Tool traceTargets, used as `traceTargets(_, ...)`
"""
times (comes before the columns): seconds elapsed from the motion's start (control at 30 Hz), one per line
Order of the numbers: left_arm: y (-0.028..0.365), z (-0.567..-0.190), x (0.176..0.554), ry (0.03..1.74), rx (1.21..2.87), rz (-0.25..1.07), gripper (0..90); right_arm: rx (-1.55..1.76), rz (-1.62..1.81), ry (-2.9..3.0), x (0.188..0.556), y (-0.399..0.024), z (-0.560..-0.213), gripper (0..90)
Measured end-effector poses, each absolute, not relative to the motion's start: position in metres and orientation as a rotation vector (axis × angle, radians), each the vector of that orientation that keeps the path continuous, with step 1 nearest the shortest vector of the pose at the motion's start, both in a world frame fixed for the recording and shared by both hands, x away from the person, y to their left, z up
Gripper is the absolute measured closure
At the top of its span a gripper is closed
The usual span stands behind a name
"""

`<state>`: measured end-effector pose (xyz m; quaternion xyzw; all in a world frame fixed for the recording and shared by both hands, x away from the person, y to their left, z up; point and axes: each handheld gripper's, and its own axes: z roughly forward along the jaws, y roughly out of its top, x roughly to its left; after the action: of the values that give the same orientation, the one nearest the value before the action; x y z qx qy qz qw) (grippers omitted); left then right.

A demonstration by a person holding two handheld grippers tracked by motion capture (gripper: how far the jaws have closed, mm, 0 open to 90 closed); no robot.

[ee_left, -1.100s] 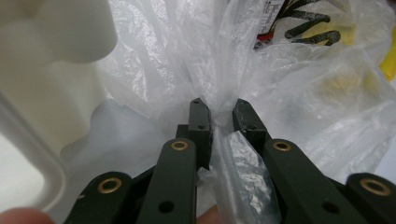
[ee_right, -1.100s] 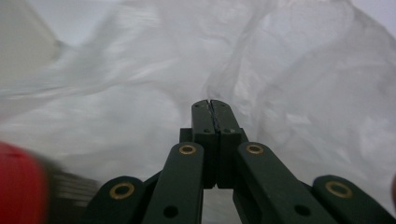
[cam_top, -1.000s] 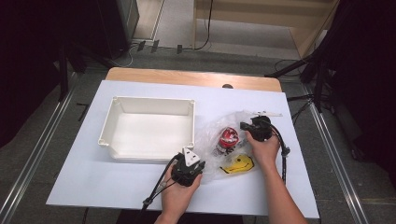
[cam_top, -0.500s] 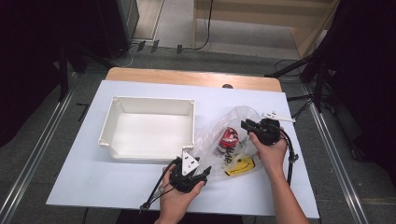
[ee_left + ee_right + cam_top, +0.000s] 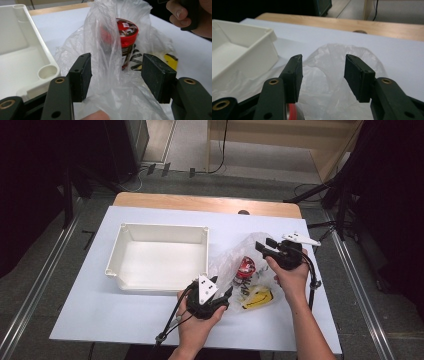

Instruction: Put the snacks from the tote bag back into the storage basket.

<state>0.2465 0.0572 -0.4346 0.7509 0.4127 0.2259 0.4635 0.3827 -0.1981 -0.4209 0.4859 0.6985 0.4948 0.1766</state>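
1. The work in hand looked like handling a clear plastic bag (image 5: 250,265) that lay on the white table (image 5: 90,320) at centre right of the high view, just right of the empty white tray (image 5: 125,270). Judging from how things lay, it was at an early or middle stage: the red-lidded tub (image 5: 245,266) and the yellow packet (image 5: 257,297) sat inside the bag, and nothing lay in the tray.

2. What was left, as far as could be judged, was to get the bag open and its contents out, perhaps into the tray; none of that was done.

3. The left gripper (image 5: 116,72) stood at the lower middle of the high view, at the bag's near edge. Its jaws had just been opening and stood released. In the left gripper view crumpled film rose in the gap between them, near the left pad (image 5: 85,72) and clear of the right one, with the tub beyond.

4. The right gripper (image 5: 323,75) sat at the right of the high view, over the bag's far side. Its jaws had also just been opening and stood parted. The bag's puffed top lay beyond and below the gap, gripped by neither pad.
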Motion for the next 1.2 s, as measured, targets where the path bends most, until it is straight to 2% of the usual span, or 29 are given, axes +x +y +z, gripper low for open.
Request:
traceTargets(0.2,0.050,-0.448,0.254,1.075,1.919,0.603,43.7,1.433,1.296,2.010,0.401,-0.193,-0.441,45.4)
traceTargets(0.23,0.049,-0.450,0.255,1.076,1.929,0.609,46.6,1.436,1.271,2.020,0.404,-0.192,-0.445,44.5)
traceTargets(0.27,0.049,-0.451,0.255,1.080,1.930,0.621,56.2,1.427,1.237,2.032,0.408,-0.188,-0.450,44.6)
traceTargets(0.3,0.049,-0.451,0.255,1.080,1.930,0.621,61.7,1.427,1.237,2.032,0.408,-0.188,-0.450,44.6)
traceTargets(0.4,0.052,-0.448,0.259,1.090,1.921,0.608,77.6,1.371,1.231,2.068,0.415,-0.179,-0.450,53.8)
traceTargets(0.5,0.055,-0.446,0.261,1.113,1.907,0.634,84.9,1.357,1.220,2.120,0.423,-0.173,-0.452,68.2)
traceTargets(0.53,0.055,-0.446,0.261,1.113,1.907,0.634,86.1,1.357,1.220,2.120,0.423,-0.173,-0.452,68.2)
traceTargets(0.57,0.057,-0.446,0.261,1.130,1.895,0.646,87.0,1.358,1.213,2.142,0.428,-0.170,-0.454,74.4)
traceTargets(0.6,0.057,-0.446,0.261,1.130,1.895,0.646,87.8,1.358,1.210,2.159,0.431,-0.168,-0.455,76.3)
traceTargets(0.7,0.057,-0.447,0.261,1.142,1.886,0.666,89.3,1.352,1.195,2.180,0.435,-0.165,-0.458,79.1)
traceTargets(0.8,0.054,-0.455,0.260,1.142,1.954,0.671,89.9,1.411,1.202,2.173,0.442,-0.165,-0.466,83.0)
traceTargets(1.07,0.052,-0.474,0.256,1.117,2.060,0.576,90.0,1.440,1.145,2.213,0.443,-0.172,-0.482,84.5)
traceTargets(1.2,0.058,-0.478,0.258,1.123,2.061,0.526,90.0,1.437,1.157,2.193,0.437,-0.177,-0.485,84.9)
